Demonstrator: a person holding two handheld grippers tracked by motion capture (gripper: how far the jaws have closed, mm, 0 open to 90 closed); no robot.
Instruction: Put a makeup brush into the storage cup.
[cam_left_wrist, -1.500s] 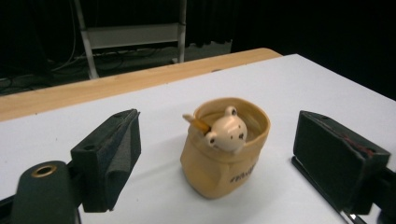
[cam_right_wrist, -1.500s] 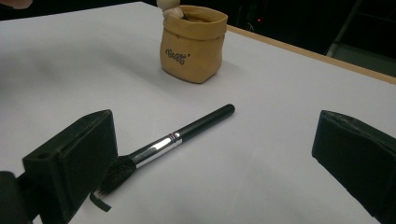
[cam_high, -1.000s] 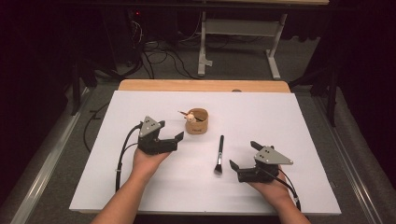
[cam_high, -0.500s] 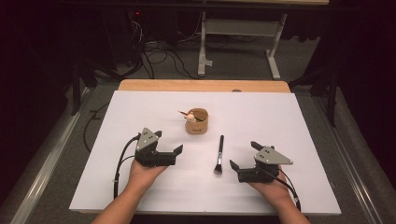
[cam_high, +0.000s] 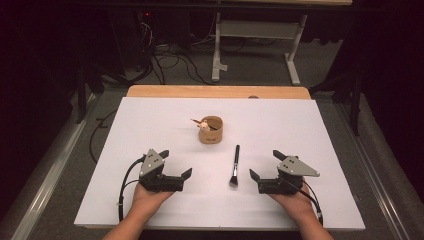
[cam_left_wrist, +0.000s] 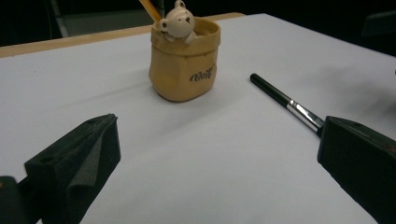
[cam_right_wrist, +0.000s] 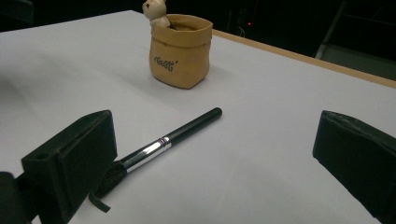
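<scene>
1. One white board (cam_high: 150, 125) covers the table and bears every item.
2. Left gripper (cam_high: 186, 173), held low at the board's near left, has jaws spread wide that have just been opening, with nothing between them.
3. Right gripper (cam_high: 254, 176), at the near right, has jaws spread, also empty.
4. Tan pot (cam_high: 211, 130) with a bear figure (cam_left_wrist: 177, 21) on its rim stands upright at mid-board.
5. Black-handled brush (cam_high: 234, 165) lies flat between the grippers, bristles toward the person, near the pot but apart from it.
</scene>
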